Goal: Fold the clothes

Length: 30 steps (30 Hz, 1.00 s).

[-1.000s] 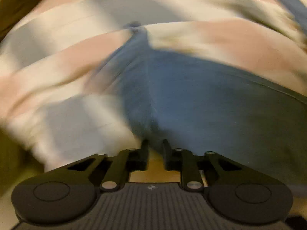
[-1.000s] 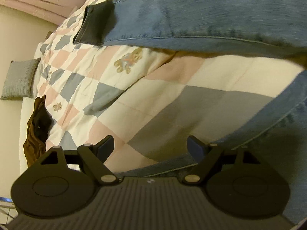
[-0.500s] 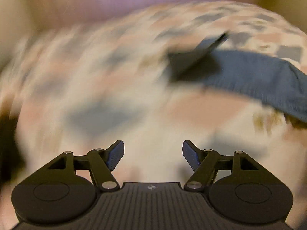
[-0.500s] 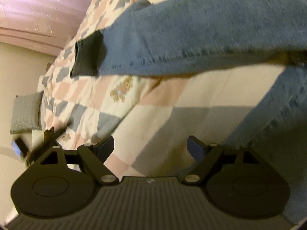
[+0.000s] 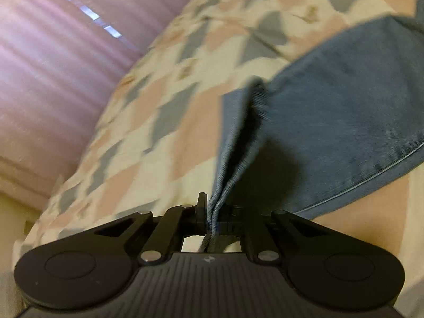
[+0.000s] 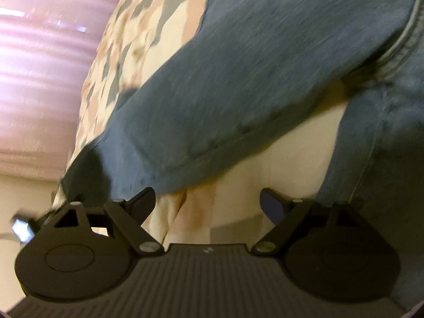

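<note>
Blue jeans (image 5: 344, 122) lie on a patchwork quilt (image 5: 169, 122) on a bed. My left gripper (image 5: 213, 212) is shut on the hem edge of one jeans leg, and the denim runs up and away from the fingers. In the right wrist view the jeans (image 6: 251, 79) fill the upper frame, one leg running across and another part at the right edge. My right gripper (image 6: 208, 202) is open and empty, low over the quilt (image 6: 238, 185) just below the leg's seam.
A pink curtain (image 5: 53, 66) hangs behind the bed on the left, also in the right wrist view (image 6: 39, 79). The quilt's edge drops off at the lower left (image 5: 39, 225). A small bright object (image 6: 21, 229) shows blurred at the far left.
My left gripper was open over the quilt half a second ago and is now shut on the jeans hem. My right gripper stayed open and moved closer under the jeans leg.
</note>
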Each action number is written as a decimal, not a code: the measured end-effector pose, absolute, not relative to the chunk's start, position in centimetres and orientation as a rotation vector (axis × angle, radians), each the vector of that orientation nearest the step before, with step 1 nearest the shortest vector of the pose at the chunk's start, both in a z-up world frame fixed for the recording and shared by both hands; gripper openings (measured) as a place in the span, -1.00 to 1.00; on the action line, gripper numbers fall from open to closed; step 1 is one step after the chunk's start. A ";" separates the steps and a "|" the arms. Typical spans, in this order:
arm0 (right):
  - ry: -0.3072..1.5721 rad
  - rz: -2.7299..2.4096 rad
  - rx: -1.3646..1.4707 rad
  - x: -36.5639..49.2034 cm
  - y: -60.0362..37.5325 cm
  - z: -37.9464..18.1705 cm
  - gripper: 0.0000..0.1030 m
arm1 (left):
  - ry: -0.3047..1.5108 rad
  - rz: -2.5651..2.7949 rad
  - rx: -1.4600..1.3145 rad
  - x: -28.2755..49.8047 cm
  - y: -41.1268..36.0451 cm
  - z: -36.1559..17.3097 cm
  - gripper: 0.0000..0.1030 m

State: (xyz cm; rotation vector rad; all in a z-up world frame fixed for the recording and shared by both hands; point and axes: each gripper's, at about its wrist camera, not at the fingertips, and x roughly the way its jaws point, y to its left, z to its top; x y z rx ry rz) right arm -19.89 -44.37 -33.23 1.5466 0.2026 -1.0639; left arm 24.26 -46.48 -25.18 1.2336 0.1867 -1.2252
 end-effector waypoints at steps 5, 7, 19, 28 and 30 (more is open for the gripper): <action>0.250 -1.038 1.537 -20.0 -44.7 -32.5 0.64 | 0.361 -1.120 1.117 29.6 -41.1 -15.4 -0.86; 0.282 -1.014 1.526 -20.0 -44.7 -32.0 0.69 | 0.451 -1.080 1.072 31.4 -38.4 -12.1 -0.84; 0.517 -0.826 1.430 -18.5 -40.4 -28.9 0.69 | 1.107 -0.682 0.907 38.5 -24.9 -25.9 -0.43; 0.582 -0.838 1.404 -17.4 -39.4 -28.8 0.69 | 0.987 -0.900 0.749 37.2 -25.5 -26.0 -0.11; 0.561 -0.822 1.409 -16.9 -39.4 -28.5 0.69 | 0.946 -0.977 0.741 37.3 -28.3 -27.0 -0.11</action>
